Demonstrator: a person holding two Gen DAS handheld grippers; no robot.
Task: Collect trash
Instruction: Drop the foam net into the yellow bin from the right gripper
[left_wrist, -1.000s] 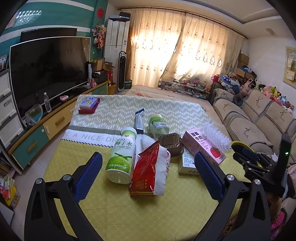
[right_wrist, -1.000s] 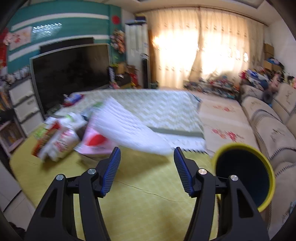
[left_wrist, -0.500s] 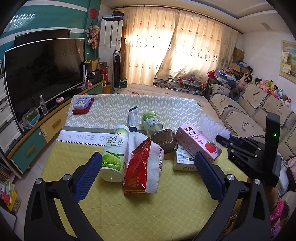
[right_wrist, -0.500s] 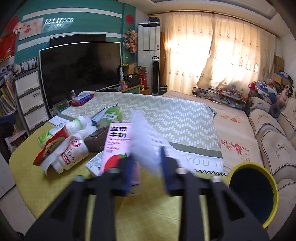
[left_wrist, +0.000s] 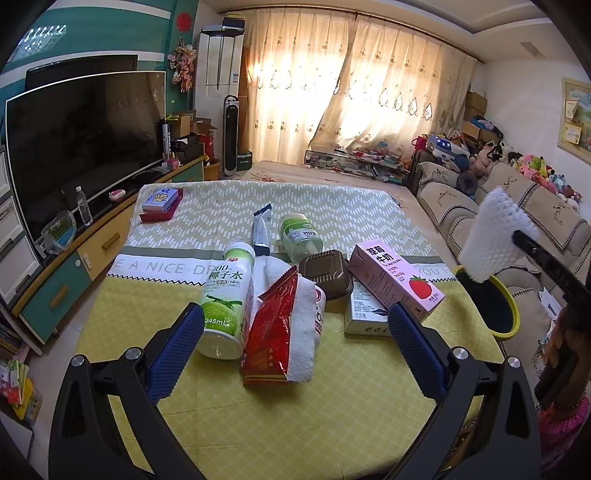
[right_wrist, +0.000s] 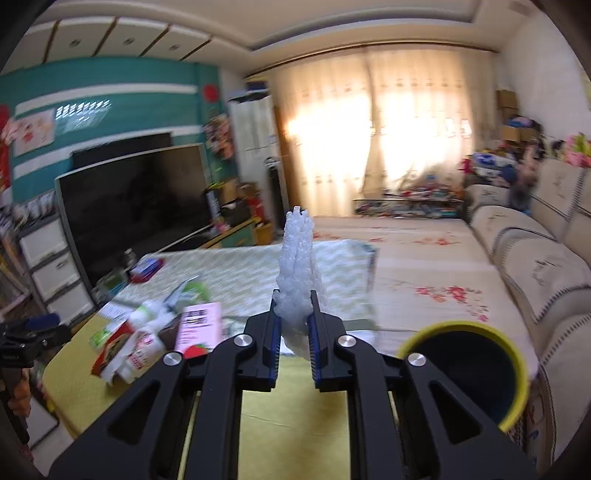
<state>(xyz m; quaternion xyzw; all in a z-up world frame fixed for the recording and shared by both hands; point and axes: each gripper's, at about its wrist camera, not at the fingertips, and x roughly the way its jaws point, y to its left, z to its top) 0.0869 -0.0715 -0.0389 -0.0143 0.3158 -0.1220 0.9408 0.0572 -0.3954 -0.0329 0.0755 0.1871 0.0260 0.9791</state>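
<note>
right tongs (right_wrist: 293, 325) clamp a white foam net (right_wrist: 299, 273) above the yellow bin (right_wrist: 517, 369); left tongs (left_wrist: 291, 347) gape wide, empty, over the desk (left_wrist: 351, 406).

A cloth-covered table (left_wrist: 332, 406) carries bottles (left_wrist: 225, 295), cartons (left_wrist: 395, 282), a red packet (left_wrist: 273, 325).

Green bottle (left_wrist: 225, 295): "椰子水", "245mL", "NFC". Pink carton (left_wrist: 393, 278): "草莓牛奶". Cloth (left_wrist: 159, 266): "E A NICE D".
</note>
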